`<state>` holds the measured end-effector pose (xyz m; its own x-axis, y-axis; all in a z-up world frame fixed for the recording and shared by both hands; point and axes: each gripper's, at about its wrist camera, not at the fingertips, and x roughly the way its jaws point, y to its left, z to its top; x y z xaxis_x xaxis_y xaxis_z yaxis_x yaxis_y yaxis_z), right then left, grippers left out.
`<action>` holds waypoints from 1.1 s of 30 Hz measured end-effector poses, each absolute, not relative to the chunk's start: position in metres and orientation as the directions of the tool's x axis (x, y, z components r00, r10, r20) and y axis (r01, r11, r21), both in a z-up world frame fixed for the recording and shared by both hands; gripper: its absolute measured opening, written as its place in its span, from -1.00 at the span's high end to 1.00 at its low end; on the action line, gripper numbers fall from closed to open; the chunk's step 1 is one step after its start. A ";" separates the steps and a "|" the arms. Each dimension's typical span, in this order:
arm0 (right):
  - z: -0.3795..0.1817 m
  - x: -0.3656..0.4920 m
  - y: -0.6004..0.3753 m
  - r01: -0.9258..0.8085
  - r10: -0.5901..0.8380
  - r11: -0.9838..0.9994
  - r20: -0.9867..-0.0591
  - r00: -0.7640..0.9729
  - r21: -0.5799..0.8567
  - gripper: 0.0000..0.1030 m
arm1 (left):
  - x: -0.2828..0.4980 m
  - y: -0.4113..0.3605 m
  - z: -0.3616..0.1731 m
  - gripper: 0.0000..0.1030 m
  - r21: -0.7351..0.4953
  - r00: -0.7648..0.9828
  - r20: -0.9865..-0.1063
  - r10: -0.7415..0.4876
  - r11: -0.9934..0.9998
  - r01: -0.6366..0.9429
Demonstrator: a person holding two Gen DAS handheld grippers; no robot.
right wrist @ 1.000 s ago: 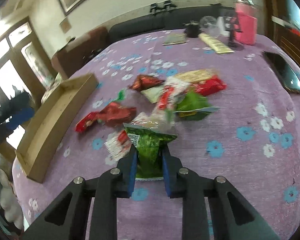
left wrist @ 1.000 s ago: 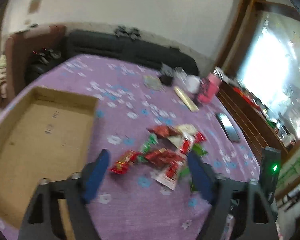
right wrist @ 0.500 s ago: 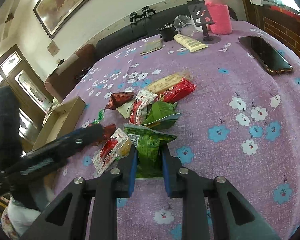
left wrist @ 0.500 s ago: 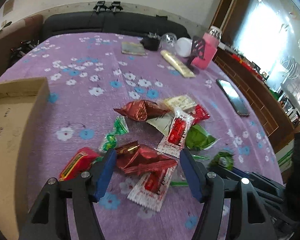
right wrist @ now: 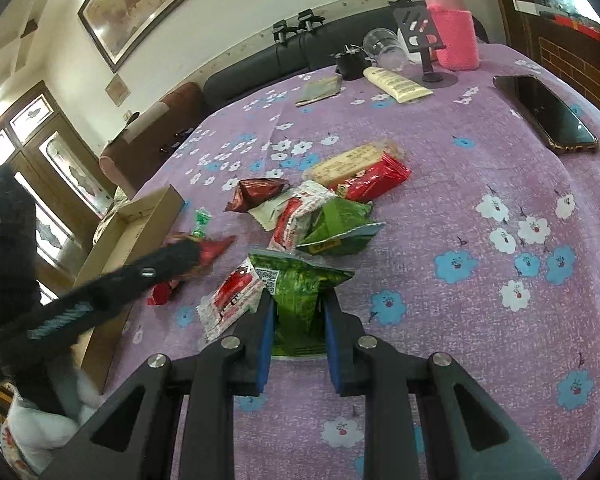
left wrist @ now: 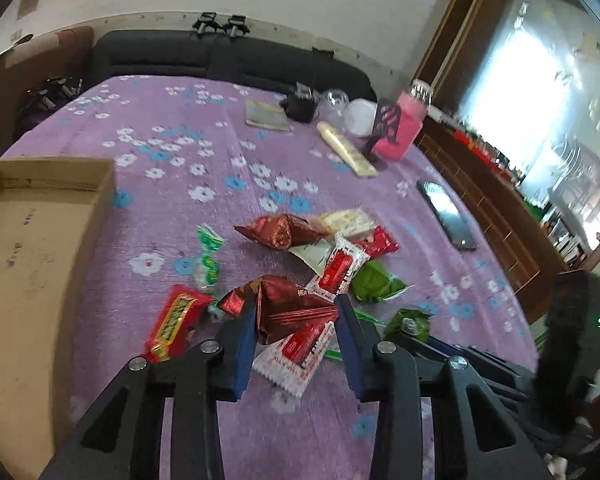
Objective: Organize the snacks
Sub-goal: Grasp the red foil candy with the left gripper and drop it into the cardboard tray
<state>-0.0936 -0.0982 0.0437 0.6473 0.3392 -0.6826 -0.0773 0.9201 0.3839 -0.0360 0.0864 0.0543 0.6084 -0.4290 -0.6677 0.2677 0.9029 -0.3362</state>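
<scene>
Blue-padded fingers of the right gripper [right wrist: 298, 320] are closed on a green snack packet [right wrist: 300, 292], pinching only its lower end while the crinkled top stands free above the pads; judged risk: the foil may slide out if the packet is swung toward the cardboard box [right wrist: 140, 220], since the hold is narrow and on smooth film. Touching that packet on its left lies a red-and-white sachet [right wrist: 230, 300], which could be dragged along with it. The left gripper [left wrist: 296, 332] is part open, its jaws straddling a dark red foil packet [left wrist: 292, 304] without a confirmed squeeze; whether the pads touch the foil cannot be told. That packet lies on top of a second red-and-white sachet [left wrist: 300, 352], so a low closing could catch both wrappers at once. Both grippers work close together near the front edge of the purple tablecloth [left wrist: 220, 160], and a collision is a fair concern. Behind them the remaining snack pile [right wrist: 332, 200] sits toward the middle of the table, overlapping and loose. The box stands at the left edge, open and seemingly empty. A phone [right wrist: 548, 116] lies near the right edge, well apart from the snacks.
</scene>
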 end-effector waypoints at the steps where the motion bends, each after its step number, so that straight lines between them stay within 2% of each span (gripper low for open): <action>1: 0.043 -0.094 -0.098 -0.075 0.336 0.921 -0.683 0.648 0.381 0.59 | -0.041 0.094 0.059 0.25 -0.349 0.618 -0.656 -0.433 0.900 0.260; 8: 0.047 -0.098 -0.096 -0.073 0.312 0.931 -0.675 0.669 0.358 0.58 | -0.076 0.154 0.084 0.25 -0.396 0.699 -0.592 -0.401 0.900 0.181; 15: 0.074 -0.113 -0.065 -0.150 0.344 0.930 -0.654 0.674 0.335 0.58 | -0.111 0.237 0.096 0.25 -0.355 0.774 -0.584 -0.246 0.934 0.029; 18: 0.089 -0.116 -0.032 -0.229 0.411 0.908 -0.649 0.640 0.350 0.58 | -0.118 0.268 0.090 0.25 -0.340 0.788 -0.592 -0.170 0.939 -0.052; 26: 0.101 -0.105 0.077 -0.406 0.566 0.821 -0.668 0.483 0.403 0.57 | -0.131 0.320 0.071 0.24 -0.345 0.790 -0.607 -0.082 0.923 -0.170; 33: 0.085 -0.099 0.162 -0.494 0.583 0.785 -0.718 0.380 0.375 0.57 | -0.131 0.345 0.060 0.23 -0.345 0.780 -0.623 -0.055 0.914 -0.211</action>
<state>-0.0994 0.1621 0.0846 0.3804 0.5825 -0.7183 -0.4938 0.7846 0.3748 -0.1305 0.3447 0.0595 0.7799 -0.0553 -0.6234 -0.2111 0.9144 -0.3453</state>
